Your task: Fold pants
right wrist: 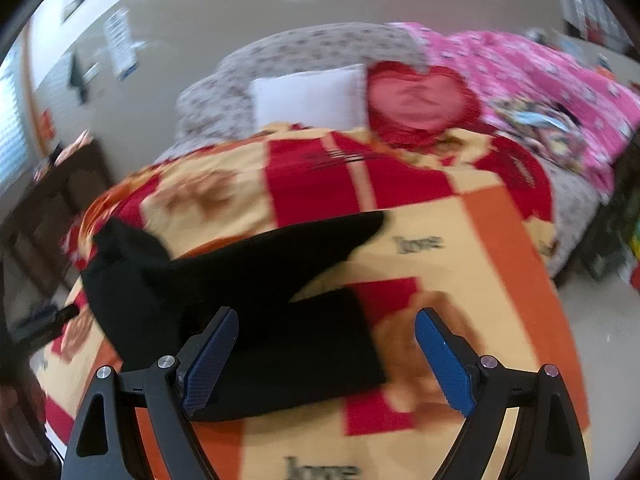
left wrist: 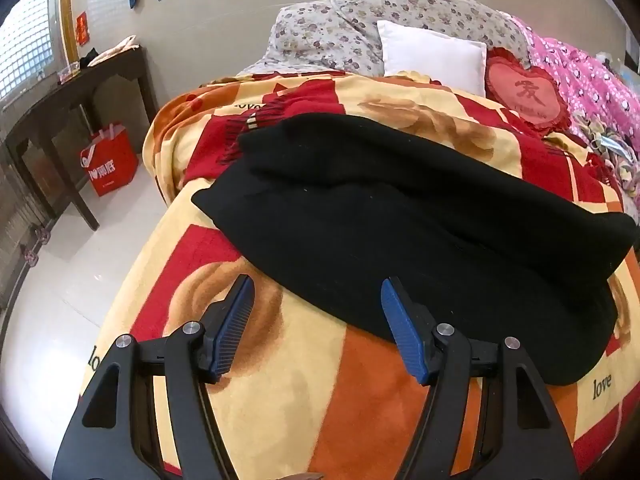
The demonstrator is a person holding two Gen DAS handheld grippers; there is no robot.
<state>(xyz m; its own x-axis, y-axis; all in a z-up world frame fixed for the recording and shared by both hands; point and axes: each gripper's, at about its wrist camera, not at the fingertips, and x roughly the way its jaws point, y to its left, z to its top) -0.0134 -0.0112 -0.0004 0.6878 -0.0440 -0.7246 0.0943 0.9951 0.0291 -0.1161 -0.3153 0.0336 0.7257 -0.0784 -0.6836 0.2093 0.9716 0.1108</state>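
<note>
Claws first: our left claw [left wrist: 318, 300] stands with its blue pads [left wrist: 234, 320] well apart and nothing between them, hovering above the patterned blanket [left wrist: 280, 380]. Just ahead of it and to its right lie the black pants [left wrist: 400, 220], spread across the bed, their near edge under the right pad. Our right claw [right wrist: 326, 344] is likewise wide apart and empty; the view is blurred, but one pant leg [right wrist: 300, 352] lies directly between and ahead of its pads, the other leg [right wrist: 288, 248] splaying farther out. Beyond are a white pillow [left wrist: 432, 54] and a red heart cushion [left wrist: 524, 94]. We judge the fold is not begun: each claw should pinch an edge cleanly, catching pants only, not blanket, and lift evenly.
</note>
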